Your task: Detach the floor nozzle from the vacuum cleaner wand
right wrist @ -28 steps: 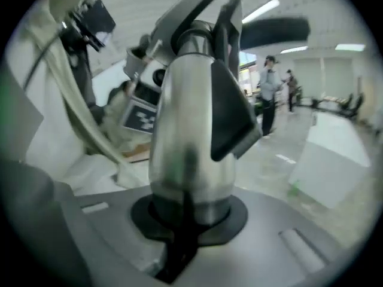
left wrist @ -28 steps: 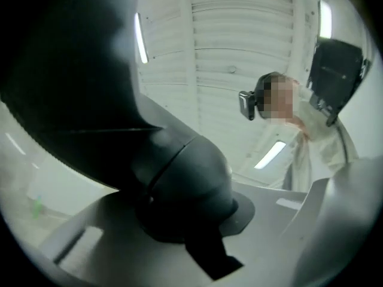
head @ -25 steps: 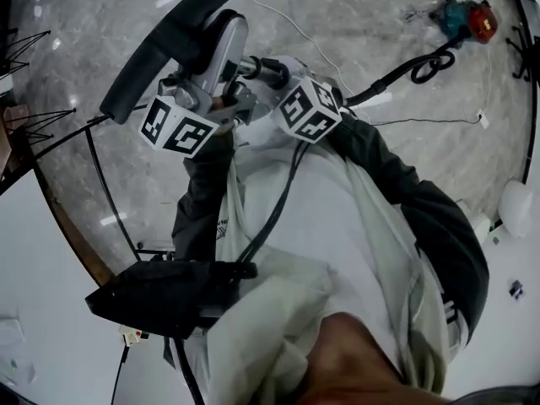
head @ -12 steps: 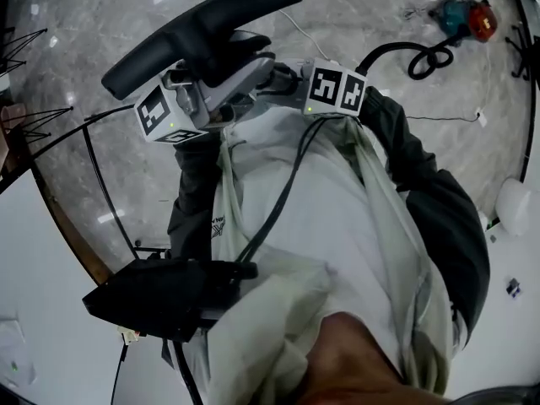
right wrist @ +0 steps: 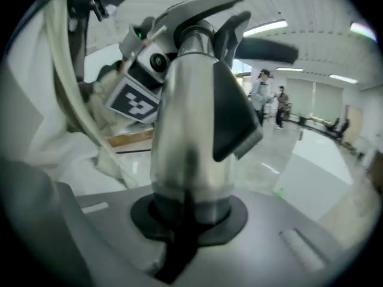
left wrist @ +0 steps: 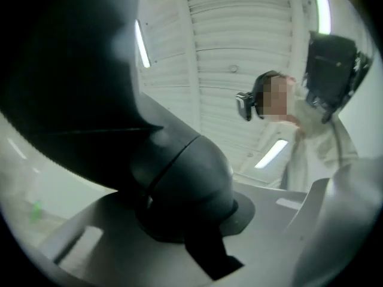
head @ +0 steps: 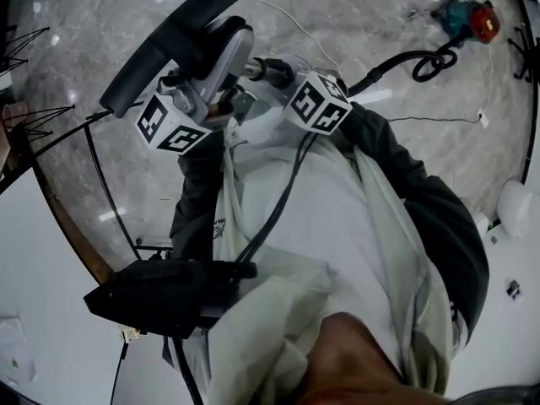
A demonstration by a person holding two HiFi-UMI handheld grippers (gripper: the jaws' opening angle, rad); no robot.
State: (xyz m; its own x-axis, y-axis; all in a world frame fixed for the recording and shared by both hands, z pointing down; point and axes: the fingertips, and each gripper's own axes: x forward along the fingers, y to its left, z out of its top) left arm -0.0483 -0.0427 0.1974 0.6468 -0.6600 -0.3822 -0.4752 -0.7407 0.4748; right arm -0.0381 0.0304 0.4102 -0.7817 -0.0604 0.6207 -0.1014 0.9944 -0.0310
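In the upper left of the head view the floor nozzle [head: 173,32] hung clear of the floor. The left gripper [head: 218,99] was clamped on its dark swivel neck [left wrist: 179,184], and the right gripper [head: 268,71] was closed on the silver wand end [right wrist: 188,142]. Both parts looked like rigid, light, smooth plastic, so holds close to the joint seemed best.

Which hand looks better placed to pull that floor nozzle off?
Left, probably: the left hand-held gripper clamps the floor nozzle's dark neck, while the right hand-held gripper braces the silver wand.
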